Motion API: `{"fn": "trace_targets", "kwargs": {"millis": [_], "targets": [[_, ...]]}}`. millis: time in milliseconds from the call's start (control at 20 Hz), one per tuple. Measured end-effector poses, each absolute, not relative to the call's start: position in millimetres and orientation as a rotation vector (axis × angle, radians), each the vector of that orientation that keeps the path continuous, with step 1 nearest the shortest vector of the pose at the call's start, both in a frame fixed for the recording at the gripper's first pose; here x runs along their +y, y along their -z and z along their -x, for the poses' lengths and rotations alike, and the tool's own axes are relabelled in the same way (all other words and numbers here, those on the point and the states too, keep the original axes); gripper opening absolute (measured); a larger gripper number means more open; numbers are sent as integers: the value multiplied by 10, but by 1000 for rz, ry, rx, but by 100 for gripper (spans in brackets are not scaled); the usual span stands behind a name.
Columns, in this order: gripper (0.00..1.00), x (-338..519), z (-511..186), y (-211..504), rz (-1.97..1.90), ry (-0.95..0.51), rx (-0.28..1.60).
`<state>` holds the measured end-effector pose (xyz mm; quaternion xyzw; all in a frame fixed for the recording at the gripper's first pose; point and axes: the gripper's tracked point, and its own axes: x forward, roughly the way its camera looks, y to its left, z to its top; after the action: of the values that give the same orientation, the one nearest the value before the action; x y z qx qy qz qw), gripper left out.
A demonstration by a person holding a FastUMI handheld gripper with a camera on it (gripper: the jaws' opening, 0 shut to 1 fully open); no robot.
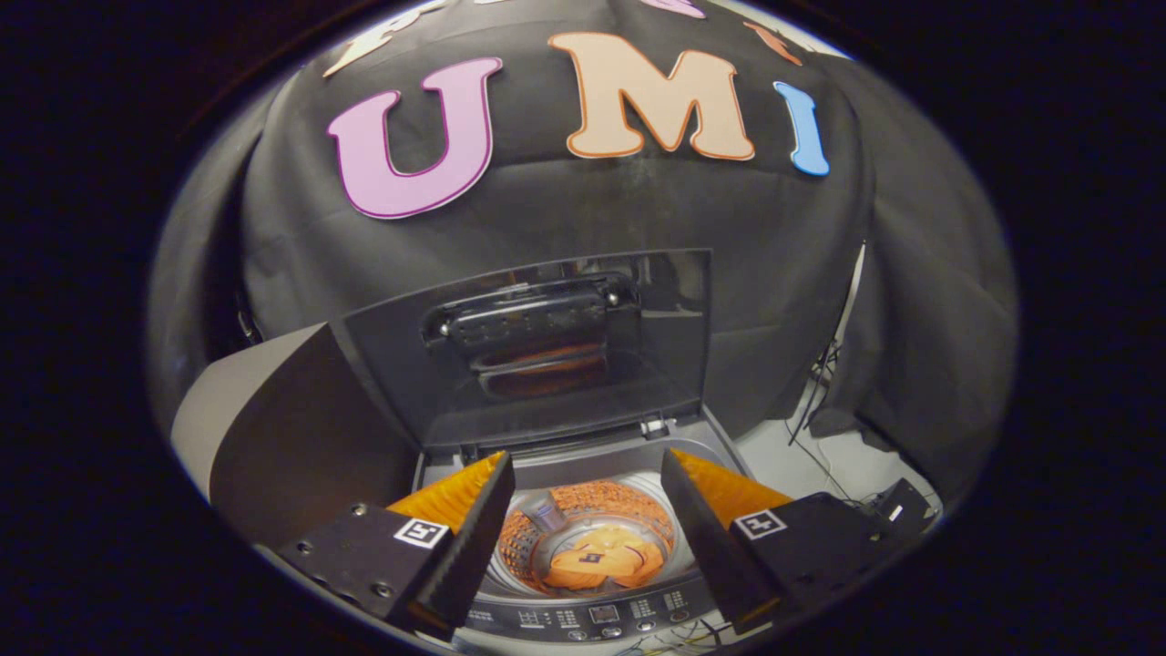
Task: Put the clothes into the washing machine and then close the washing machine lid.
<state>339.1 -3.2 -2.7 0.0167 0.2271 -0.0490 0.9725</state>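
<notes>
A grey panel (pixel 264 410) is standing at the left, leaning against the booth's black cloth wall (pixel 565 219), just beside the washing machine (pixel 583 456). The gripper (pixel 588 528) is hovering above the machine's open top, its two fingers spread wide apart and gripping nothing. Between them, down in the perforated drum (pixel 601 510), the orange clothes (pixel 606 558) are lying crumpled at the bottom. The dark lid (pixel 537 346) is standing upright behind the opening, hinged at the back, its handle (pixel 528 319) facing the camera and its glossy face catching an orange reflection. The control panel (pixel 592 618), set with buttons and a small display, is running along the near edge, just below the fingers. At the right, thin cables (pixel 820 428) are trailing down over a pale floor (pixel 847 465) beside the machine, where the black cloth is draping in folds
</notes>
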Motion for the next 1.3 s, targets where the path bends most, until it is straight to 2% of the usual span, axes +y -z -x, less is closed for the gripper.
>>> {"fn": "trace_targets", "kwargs": {"millis": [350, 600, 900, 1300], "targets": [[97, 135, -3969, -645, -72, 97, 298], [97, 309, -4535, -1233, -57, 79, 93], [97, 292, -5063, -1049, -20, 123, 120], [98, 61, -5229, -680, 115, 167, 198]]}}
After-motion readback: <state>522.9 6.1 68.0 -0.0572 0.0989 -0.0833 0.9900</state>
